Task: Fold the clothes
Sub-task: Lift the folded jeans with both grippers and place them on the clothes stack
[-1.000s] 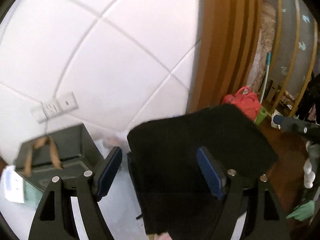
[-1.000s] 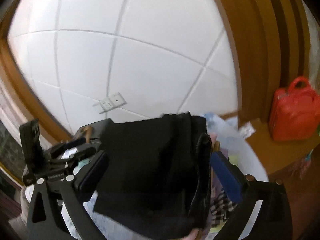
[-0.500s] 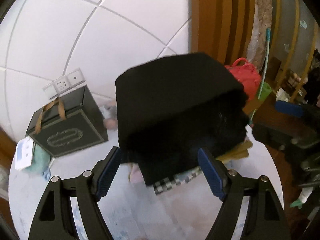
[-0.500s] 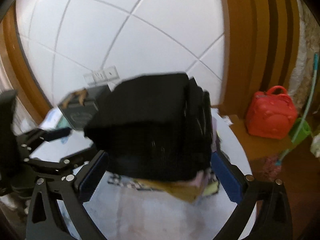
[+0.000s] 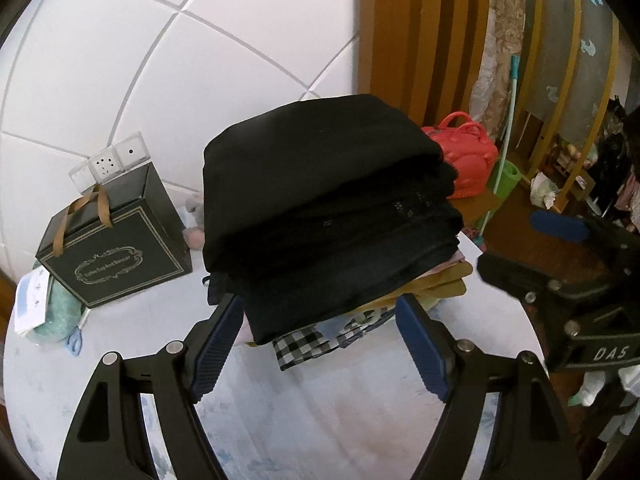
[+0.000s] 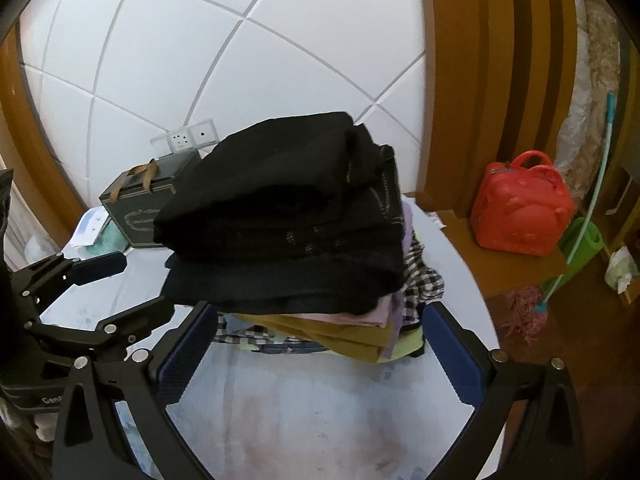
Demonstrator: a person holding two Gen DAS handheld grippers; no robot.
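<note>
Folded black garment topping a stack of folded clothes on white table, up toward 12 o'clock from both tongs. Beneath it, mustard, pink and black-and-white checked layers showing at the stack's edges.

Left gripper spread wide, nothing between its blue pads, just short of the stack's near edge; touching or not, cannot tell. Right gripper likewise spread wide and empty, pads flanking the stack's near edge at 6 o'clock of the pile. Each gripper seen in the other's view: right one at 3 o'clock, left one at 9 o'clock.

Dark gift box with ribbon handles at 10 o'clock on the table, below a wall socket. Red bag at 2 o'clock on a wooden ledge, off the table.
</note>
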